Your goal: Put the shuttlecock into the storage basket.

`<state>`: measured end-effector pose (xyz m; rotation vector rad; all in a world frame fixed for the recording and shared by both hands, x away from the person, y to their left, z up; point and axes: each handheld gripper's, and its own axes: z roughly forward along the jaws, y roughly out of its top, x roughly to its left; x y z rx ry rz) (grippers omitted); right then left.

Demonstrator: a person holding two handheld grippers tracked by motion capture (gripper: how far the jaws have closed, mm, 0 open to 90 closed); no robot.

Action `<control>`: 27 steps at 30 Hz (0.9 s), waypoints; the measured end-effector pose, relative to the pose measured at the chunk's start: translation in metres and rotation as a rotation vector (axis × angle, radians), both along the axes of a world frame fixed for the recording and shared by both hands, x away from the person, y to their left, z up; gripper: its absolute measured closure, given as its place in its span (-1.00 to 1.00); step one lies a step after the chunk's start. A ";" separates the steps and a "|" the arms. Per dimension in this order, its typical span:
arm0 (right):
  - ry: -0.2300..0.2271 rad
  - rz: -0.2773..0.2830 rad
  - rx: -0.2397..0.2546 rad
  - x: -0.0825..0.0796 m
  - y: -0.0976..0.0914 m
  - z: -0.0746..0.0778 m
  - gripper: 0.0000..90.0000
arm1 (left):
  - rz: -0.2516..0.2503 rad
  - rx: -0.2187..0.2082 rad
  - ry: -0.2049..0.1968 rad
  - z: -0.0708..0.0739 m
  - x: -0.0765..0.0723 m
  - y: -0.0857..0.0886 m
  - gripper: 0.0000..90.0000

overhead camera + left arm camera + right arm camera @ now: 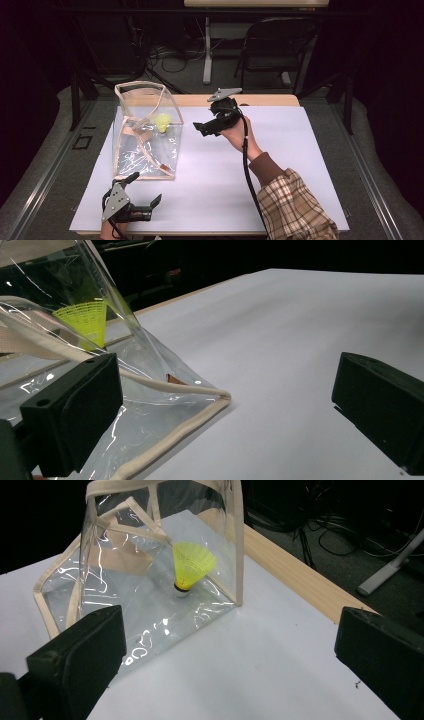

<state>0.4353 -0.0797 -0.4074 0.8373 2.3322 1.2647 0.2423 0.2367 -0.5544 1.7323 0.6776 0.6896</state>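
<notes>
Shuttlecock [191, 566] inside clear bag [145, 150] on table [280, 150]

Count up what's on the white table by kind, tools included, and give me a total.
Clear bags: 1
Yellow shuttlecocks: 1, inside the bag
Hand-held tools: 2, left tool and right tool, both with jaws apart and nothing between them
Total: 4

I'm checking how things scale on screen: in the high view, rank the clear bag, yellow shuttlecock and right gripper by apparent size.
1. Clear bag, by far the largest.
2. Right gripper, body included.
3. Yellow shuttlecock, smallest, inside the bag.
</notes>
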 end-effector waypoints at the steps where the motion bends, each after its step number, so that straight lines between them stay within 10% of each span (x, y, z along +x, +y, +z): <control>1: -0.002 -0.004 0.000 -0.001 -0.003 -0.001 -1.00 | 0.000 0.001 0.000 0.000 0.000 0.000 -1.00; 27: -0.067 -0.054 0.039 -0.064 -0.071 -0.028 -1.00 | 0.011 -0.017 0.000 0.001 0.001 0.003 -1.00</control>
